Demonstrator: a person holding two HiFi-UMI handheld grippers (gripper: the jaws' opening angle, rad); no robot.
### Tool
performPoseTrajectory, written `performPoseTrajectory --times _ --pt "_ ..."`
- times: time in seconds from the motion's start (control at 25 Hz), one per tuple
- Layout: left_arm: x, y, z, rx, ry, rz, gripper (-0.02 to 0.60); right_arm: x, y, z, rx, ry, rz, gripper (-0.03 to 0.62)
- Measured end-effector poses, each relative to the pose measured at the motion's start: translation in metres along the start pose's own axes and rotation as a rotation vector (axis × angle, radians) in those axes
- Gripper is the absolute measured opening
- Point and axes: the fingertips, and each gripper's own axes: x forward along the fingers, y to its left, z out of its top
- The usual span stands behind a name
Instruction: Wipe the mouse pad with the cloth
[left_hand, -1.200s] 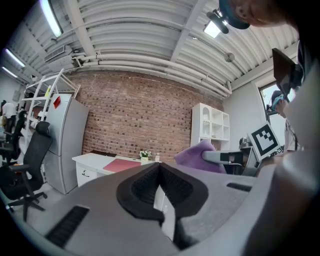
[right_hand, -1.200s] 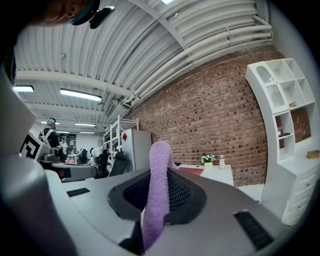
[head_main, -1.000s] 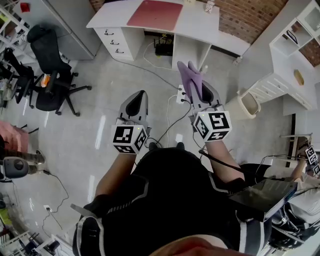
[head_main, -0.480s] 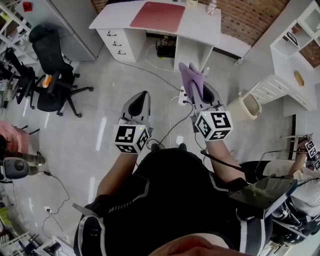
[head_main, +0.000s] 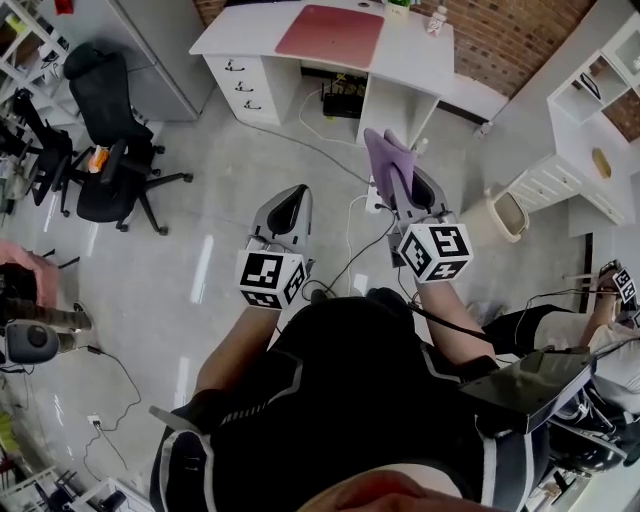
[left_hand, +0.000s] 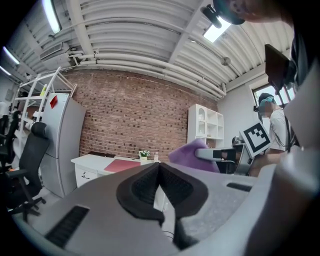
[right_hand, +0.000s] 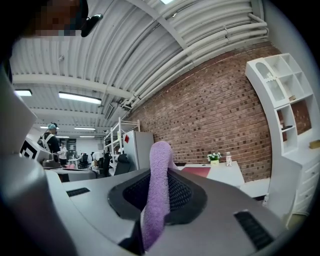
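Right gripper (head_main: 398, 180) clamps the purple cloth (head_main: 381, 153), which sticks up past its jaws, in the air well short of the desk. Red mouse pad (head_main: 330, 35) lies mid-top on the white desk (head_main: 422, 55). Left gripper (head_main: 288, 205) sits beside it, jaws pressed together, empty.

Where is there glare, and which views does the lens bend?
Head view: light streaks glare on the floor. Left gripper view: ceiling lamp blown out, ceiling pipes bowed. Right gripper view: white shelf unit curves; cloth is sharp.
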Motion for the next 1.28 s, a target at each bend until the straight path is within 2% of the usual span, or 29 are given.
performPoseTrajectory --times 0.08,0.28,0.64,1.28 --pt "-0.005 0.010 -0.003 0.009 0.001 -0.008 0.003 0.006 0.009 -0.006 -0.004 0.007 0.001 0.058" --pt "-0.003 0.027 -0.010 -0.027 0.012 -0.005 0.003 0.014 0.012 -0.016 -0.012 0.046 -0.011 0.058" --pt "0.040 0.060 -0.012 -0.024 0.034 0.024 0.005 0.072 -0.006 -0.018 -0.007 0.045 0.042 0.058" --pt "0.188 0.107 0.007 -0.036 0.112 0.094 0.005 0.213 -0.109 0.012 0.033 0.053 0.116 0.058"
